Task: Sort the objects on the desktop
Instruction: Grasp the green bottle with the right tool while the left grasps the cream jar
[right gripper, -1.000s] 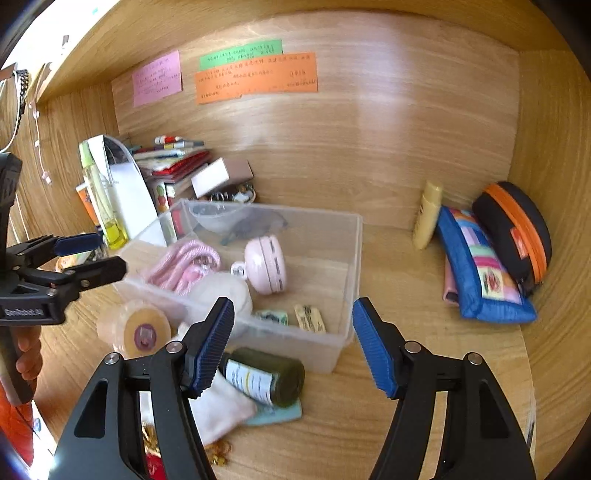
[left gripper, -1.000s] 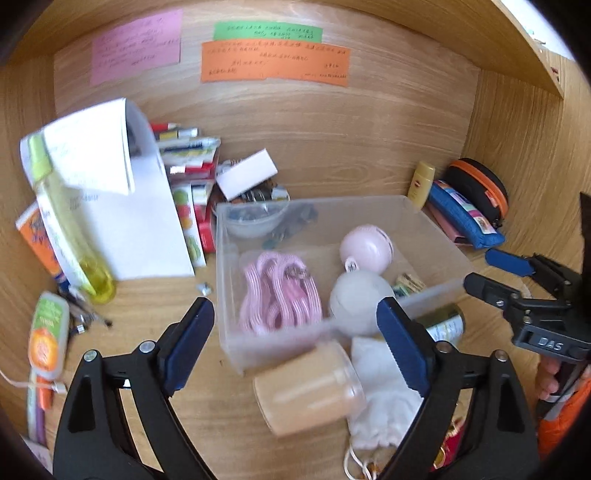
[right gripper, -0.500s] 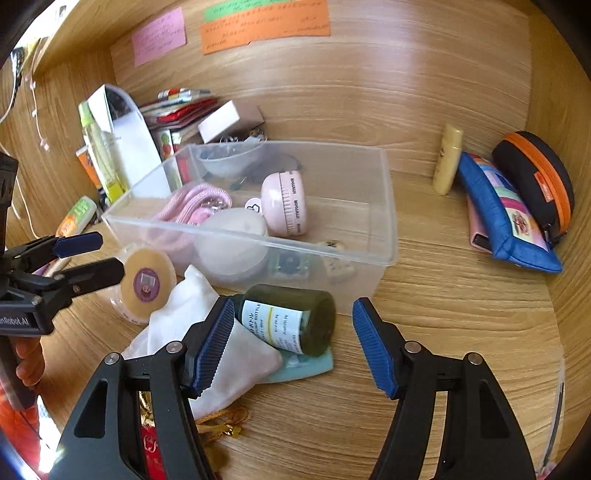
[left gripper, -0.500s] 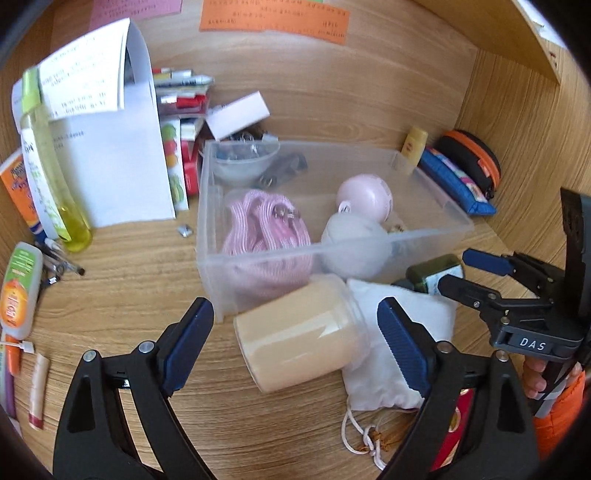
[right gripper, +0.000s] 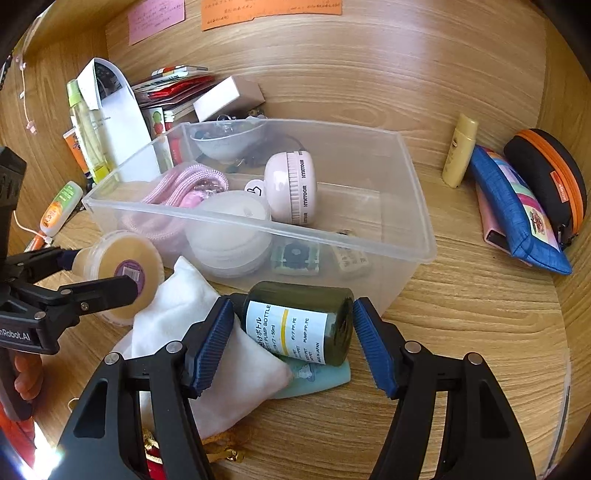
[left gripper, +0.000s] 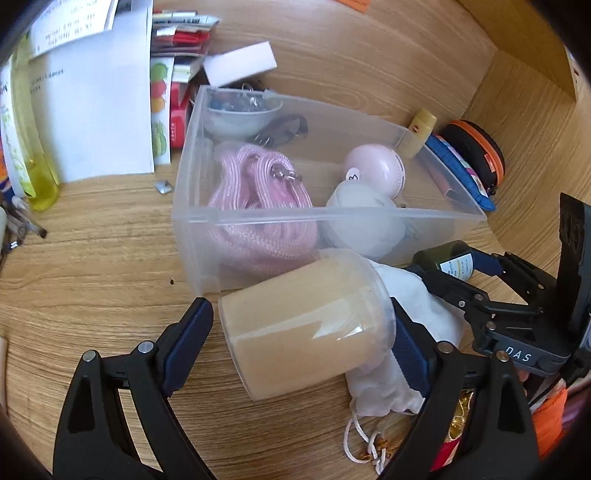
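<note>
Straddling the jar: left gripper (left gripper: 301, 334) stands with its jaws wide, one blue pad on each side of the tan jar (left gripper: 306, 325); the left pad sits clear of the jar's base, the right pad is hidden behind the lid end, so contact there cannot be told.
Tan jar: lies on its side on the desk (left gripper: 92, 266), just in front of the near wall of the clear bin (left gripper: 258, 218), its lid end resting against the white pouch (left gripper: 417, 295).
Right gripper (right gripper: 291, 341): jaws part-open around the dark green pump bottle (right gripper: 295, 321); a thin gap shows at each pad, so the bottle is between them but not pinched.
Pump bottle: lies on its side on the white pouch and a pale teal item (right gripper: 317, 380), close to the bin's near wall.
Clear bin: middle of the desk; holds a pink cord (left gripper: 258, 199), a round pink gadget (right gripper: 291, 188), a white round case (right gripper: 229, 232), a small bowl (left gripper: 240, 114) at the back-left corner and small flat packets on its floor.
Left edge of the desk: yellow-green bottle (left gripper: 29, 147), white paper (left gripper: 96, 122), stacked packets, a white box (left gripper: 240, 62) tilted behind the bin.
Right edge of the desk: small yellow bottle (right gripper: 460, 151) upright, blue pouch (right gripper: 517, 218) and black-and-orange case (right gripper: 546, 173) leaning on the side wall.
Back wall: pink and orange notes (right gripper: 269, 9).
</note>
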A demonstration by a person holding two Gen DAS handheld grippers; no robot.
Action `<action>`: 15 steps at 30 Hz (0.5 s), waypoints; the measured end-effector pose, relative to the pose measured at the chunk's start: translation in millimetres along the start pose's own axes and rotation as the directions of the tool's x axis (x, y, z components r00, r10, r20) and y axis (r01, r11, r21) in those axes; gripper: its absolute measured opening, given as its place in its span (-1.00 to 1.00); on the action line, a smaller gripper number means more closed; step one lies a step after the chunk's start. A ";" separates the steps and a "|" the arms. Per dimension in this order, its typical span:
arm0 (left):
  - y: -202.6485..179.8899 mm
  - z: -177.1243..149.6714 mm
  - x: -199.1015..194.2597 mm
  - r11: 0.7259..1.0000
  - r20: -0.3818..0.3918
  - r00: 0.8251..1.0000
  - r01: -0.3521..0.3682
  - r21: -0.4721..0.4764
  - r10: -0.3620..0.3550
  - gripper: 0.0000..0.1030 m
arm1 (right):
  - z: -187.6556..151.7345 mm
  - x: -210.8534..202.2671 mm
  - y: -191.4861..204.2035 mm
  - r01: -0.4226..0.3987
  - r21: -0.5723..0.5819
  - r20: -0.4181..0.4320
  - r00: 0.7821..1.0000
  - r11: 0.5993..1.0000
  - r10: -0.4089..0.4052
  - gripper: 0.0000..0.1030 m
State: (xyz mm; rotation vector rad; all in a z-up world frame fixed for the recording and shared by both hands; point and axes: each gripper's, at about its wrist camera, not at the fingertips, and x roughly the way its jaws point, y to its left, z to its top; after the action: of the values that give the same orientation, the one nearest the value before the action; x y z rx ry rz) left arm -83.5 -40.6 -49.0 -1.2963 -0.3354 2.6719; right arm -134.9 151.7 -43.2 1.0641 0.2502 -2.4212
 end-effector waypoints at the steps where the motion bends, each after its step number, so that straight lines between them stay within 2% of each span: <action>1: -0.9 -0.1 0.5 1.000 0.001 1.000 -0.006 0.004 0.006 0.78 | 0.2 0.6 0.3 0.003 -0.001 0.000 1.000 1.000 -0.003 0.23; 3: -4.5 -0.8 0.9 0.999 0.006 1.000 -0.031 0.026 0.031 0.78 | 0.3 0.7 0.8 0.007 -0.001 0.005 1.000 1.000 -0.007 0.21; 6: -9.2 -3.6 -1.9 0.996 0.033 0.997 -0.065 0.061 0.063 0.75 | -0.2 0.9 1.3 0.018 -0.006 0.015 1.000 1.000 -0.018 0.09; 8: -9.6 -2.7 -2.2 0.996 0.039 0.998 -0.061 0.069 0.058 0.64 | -1.0 1.1 0.4 0.010 -0.001 0.014 1.000 1.000 -0.010 0.06; 11: -7.5 -2.5 -2.8 0.996 0.041 0.998 -0.057 0.068 0.054 0.63 | -3.9 0.7 -0.8 0.016 -0.001 0.017 1.000 1.000 -0.016 0.05; 15: -7.7 -5.1 -5.0 0.994 0.053 0.995 -0.087 0.064 0.084 0.62 | -7.2 -2.8 -4.4 0.017 0.003 0.028 0.999 1.000 -0.017 0.05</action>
State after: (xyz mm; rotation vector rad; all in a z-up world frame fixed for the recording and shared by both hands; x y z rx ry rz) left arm -76.1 -33.7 -46.2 -1.2542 -0.2003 2.7647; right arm -130.8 159.0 -46.1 1.0332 0.2475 -2.4507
